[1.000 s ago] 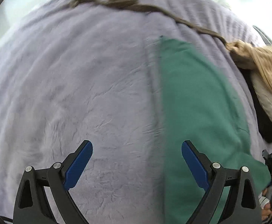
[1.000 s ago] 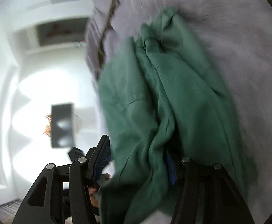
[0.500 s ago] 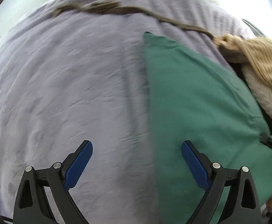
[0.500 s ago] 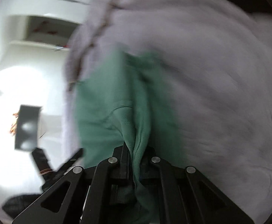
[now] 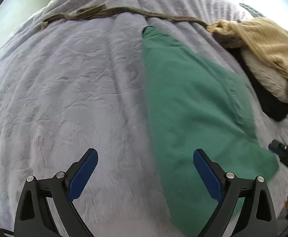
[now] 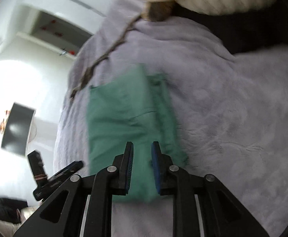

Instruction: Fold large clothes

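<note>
A green garment (image 5: 191,106) lies spread flat on the lilac bedspread (image 5: 68,90), right of the middle. My left gripper (image 5: 145,169) is open and empty above the garment's left edge, its right finger over the cloth. In the right wrist view the green garment (image 6: 122,118) lies below my right gripper (image 6: 142,160), whose jaws stand a little apart with the near edge of the cloth between and under them. The right gripper also shows in the left wrist view (image 5: 282,154) at the garment's right corner.
A pile of a tan knit (image 5: 262,45), a cream knit (image 5: 270,83) and a black garment (image 5: 266,100) lies at the bed's right side. A brown scarf (image 5: 108,12) stretches along the far edge. A lamp (image 6: 17,126) stands beyond the bed.
The right gripper, shut on the bunched green cloth half a second ago, has opened a little. The garment now lies spread flat. The left gripper stayed open and shifted slightly.
</note>
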The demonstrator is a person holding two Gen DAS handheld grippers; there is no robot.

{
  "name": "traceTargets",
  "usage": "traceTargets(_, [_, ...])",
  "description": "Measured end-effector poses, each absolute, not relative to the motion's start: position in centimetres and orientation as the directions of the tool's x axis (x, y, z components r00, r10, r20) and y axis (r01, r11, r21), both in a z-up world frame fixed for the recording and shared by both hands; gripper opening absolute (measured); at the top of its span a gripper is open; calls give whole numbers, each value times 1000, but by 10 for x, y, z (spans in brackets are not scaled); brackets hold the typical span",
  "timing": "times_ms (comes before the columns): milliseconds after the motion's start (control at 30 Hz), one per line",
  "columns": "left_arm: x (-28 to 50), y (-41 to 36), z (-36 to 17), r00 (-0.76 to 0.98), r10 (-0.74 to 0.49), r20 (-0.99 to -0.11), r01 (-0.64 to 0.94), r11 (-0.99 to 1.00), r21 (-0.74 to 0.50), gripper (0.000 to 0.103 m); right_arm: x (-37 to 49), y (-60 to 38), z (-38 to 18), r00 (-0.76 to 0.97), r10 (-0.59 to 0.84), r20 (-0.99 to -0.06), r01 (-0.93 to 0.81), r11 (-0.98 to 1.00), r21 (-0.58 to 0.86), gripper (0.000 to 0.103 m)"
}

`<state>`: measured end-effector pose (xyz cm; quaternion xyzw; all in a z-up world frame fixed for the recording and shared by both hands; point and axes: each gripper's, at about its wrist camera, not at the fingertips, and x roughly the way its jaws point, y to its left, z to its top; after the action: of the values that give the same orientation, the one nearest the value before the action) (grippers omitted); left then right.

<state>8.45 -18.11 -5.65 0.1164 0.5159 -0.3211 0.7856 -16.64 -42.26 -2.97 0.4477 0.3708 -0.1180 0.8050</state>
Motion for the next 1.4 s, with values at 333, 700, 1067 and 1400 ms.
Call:
traceTargets(333, [35, -171, -97, 189, -369, -910, 655, 738, -164, 99, -182, -396, -125, 465, 187, -865, 676, 557, 483, 0])
traceTargets(700, [25, -162, -106, 210, -360, -909, 667, 732, -136, 102, -160, -432, -55, 612, 114, -783, 594, 587, 550, 40])
traceTargets(1067, [25, -162, -107, 206, -365, -908, 639, 753, -157, 102, -47, -482, -117, 520, 137, -843, 653, 573, 495, 10])
traceTargets(1400, [24, -165, -105, 202, -352, -914, 638, 756, -150, 102, -72, -488, -104, 496, 109, -862, 687, 558, 465, 10])
